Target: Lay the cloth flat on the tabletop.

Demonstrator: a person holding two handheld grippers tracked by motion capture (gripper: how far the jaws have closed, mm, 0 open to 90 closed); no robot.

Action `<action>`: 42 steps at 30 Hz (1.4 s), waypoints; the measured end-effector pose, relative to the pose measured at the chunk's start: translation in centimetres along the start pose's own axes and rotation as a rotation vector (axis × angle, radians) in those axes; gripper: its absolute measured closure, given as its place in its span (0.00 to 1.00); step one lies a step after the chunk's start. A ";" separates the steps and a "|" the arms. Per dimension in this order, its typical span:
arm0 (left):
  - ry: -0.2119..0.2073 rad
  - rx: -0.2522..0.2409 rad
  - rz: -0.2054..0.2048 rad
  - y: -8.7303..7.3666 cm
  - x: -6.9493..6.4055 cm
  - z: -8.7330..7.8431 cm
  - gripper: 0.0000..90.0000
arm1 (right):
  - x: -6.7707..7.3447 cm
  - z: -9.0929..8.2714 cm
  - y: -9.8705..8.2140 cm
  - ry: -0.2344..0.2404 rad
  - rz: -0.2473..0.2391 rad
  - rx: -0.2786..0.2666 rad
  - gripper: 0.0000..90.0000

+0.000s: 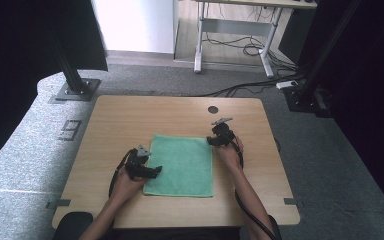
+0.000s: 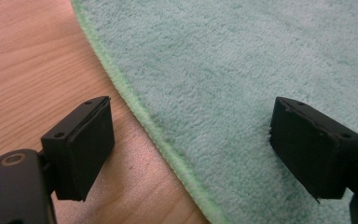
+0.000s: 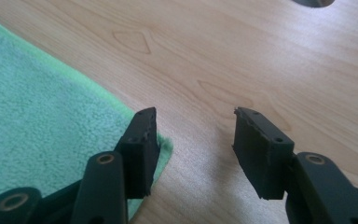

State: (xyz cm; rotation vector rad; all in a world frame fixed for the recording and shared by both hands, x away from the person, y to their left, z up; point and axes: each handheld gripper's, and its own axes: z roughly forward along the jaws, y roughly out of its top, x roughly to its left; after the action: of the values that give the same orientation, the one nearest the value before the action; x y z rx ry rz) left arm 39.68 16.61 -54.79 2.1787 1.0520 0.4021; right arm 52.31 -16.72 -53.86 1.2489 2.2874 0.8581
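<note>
Green cloth [image 1: 180, 164] is straddled at its edge by the wide-open left gripper [image 2: 191, 149], while nothing is held by the parted right gripper [image 3: 193, 149].

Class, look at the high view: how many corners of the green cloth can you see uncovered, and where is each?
2: the far-left corner and the near-right corner of the green cloth. The left tongs and right tongs may hide the others.

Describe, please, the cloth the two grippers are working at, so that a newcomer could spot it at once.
On the wooden table, look at the middle of the near half: a green towel lies spread flat there, roughly square. It is the table's one soft, coloured thing, with the left gripper at its near left edge and the right gripper at its far right corner.
</note>
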 end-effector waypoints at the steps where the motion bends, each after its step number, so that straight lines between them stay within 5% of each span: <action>1: 0.000 0.000 0.000 0.0 0.0 0.0 0.16 | 0.0 0.0 0.0 0.001 0.009 -0.004 0.53; 5: -0.005 0.002 0.006 0.0 0.1 0.0 0.16 | 0.1 -0.6 0.0 -0.007 0.007 -0.028 0.48; 10: 0.012 0.001 0.010 0.4 0.4 -1.2 0.16 | 1.1 -3.5 -0.6 0.056 -0.001 -0.075 0.39; 14: 0.021 -0.024 -0.015 0.2 1.1 -2.6 0.15 | 2.7 -5.5 -2.9 0.101 -0.029 -0.060 0.35; 22: 0.036 0.010 -0.015 -1.0 0.9 -2.8 0.15 | 5.5 -7.5 -7.1 0.138 -0.058 0.020 0.30; 28: 0.044 0.052 -0.005 -1.5 0.4 -2.2 0.15 | 6.2 -8.2 -8.8 0.127 -0.050 0.031 0.28; 42: 0.049 0.015 -0.045 -0.4 1.4 -0.6 0.14 | 5.1 -7.3 -8.3 0.064 -0.034 0.002 0.24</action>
State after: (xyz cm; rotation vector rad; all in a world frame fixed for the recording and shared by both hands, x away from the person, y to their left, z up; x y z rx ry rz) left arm 40.00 18.20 -54.66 2.1636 1.1322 0.4305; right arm 40.23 -18.19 -54.34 1.1964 2.3524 0.8964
